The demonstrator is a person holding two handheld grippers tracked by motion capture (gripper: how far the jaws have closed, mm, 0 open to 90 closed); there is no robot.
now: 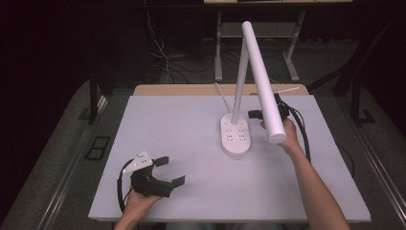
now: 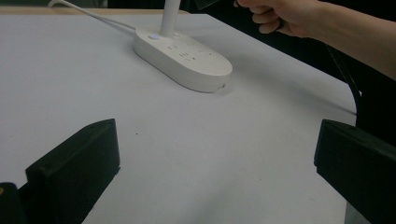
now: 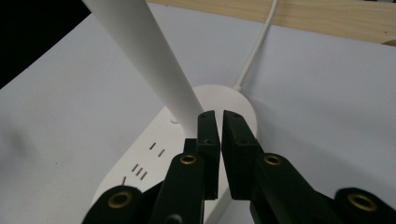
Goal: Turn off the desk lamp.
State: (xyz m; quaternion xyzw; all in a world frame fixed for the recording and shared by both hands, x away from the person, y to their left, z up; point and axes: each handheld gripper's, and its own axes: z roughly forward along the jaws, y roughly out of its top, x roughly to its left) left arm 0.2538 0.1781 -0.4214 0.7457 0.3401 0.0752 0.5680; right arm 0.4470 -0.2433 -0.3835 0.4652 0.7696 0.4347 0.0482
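A white desk lamp stands mid-table on an oval base that has socket slots in its top. Its stem rises straight, and the long tube head slants down toward the right hand. My right gripper is held above the table just behind the head's lower end, pointing left at the stem. In the right gripper view its jaws stand almost together with only a thin slit and nothing between them, right by the stem above the base. My left gripper rests near the front left, open and empty.
The white table top has a wooden strip along its far edge. The lamp's white cord runs back from the base over that edge. Black cables trail from both grippers. Beyond the table are desk legs and floor cables.
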